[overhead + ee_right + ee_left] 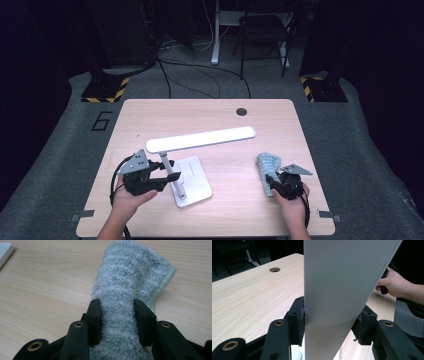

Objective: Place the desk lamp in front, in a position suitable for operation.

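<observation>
A white desk lamp stands on its flat base (195, 181) at the table's front left, and its long head bar (201, 139) reaches right over the table. My left gripper (167, 175) is shut on the lamp's upright stem (332, 290), with both pads (300, 322) pressed against its sides. A fluffy grey-green cloth (266, 165) lies bunched at the front right. My right gripper (117, 312) is shut on the near end of the cloth (132, 272), whose pile bulges between the jaws. In the left gripper view the other hand (394, 285) shows farther off.
The light wooden table (150, 115) has a round cable hole (241, 111) near its far edge. Behind it on the grey floor are a dark chair (262, 30), loose cables and two stands with yellow-black striped feet (105, 90).
</observation>
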The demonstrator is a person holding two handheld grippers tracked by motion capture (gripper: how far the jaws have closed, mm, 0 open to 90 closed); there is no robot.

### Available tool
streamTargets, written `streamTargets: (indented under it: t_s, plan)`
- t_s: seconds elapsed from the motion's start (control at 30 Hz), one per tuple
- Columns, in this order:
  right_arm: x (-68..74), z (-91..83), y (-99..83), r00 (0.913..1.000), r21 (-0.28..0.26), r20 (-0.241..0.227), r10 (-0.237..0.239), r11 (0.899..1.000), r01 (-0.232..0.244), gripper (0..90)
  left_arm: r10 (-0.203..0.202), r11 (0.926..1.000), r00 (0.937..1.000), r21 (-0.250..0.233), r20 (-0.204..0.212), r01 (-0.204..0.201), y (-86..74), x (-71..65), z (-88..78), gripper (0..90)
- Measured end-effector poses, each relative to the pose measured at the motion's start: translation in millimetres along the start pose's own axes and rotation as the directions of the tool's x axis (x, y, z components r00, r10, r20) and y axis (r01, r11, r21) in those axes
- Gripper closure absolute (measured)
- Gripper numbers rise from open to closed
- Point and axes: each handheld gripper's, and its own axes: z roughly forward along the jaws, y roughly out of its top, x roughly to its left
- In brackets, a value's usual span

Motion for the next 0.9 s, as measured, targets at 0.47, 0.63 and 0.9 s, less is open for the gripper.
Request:
streamTargets:
  t_s: [0.47,0.63,0.9]
  plan:
    - [13.7,-13.3,2.8,0.9981,-0.065,-0.061,-0.003,0.998,-0.001,62.0,0.004,0.9999,0.9998,-0.011,0.02,-0.004,2.3,-2.1,9.3,51.5]
    - [21.2,-12.6,3.1,0.9962,-0.066,-0.079,-0.036,0.997,0.031,62.0,0.011,0.9999,0.9993,0.002,0.034,-0.011,4.8,-5.0,13.9,51.5]
    - [33.4,-13.2,4.5,0.993,-0.095,-0.108,-0.047,0.995,0.037,62.0,0.023,0.9997,0.9985,0.003,0.049,-0.023,8.8,-10.8,24.0,51.5]
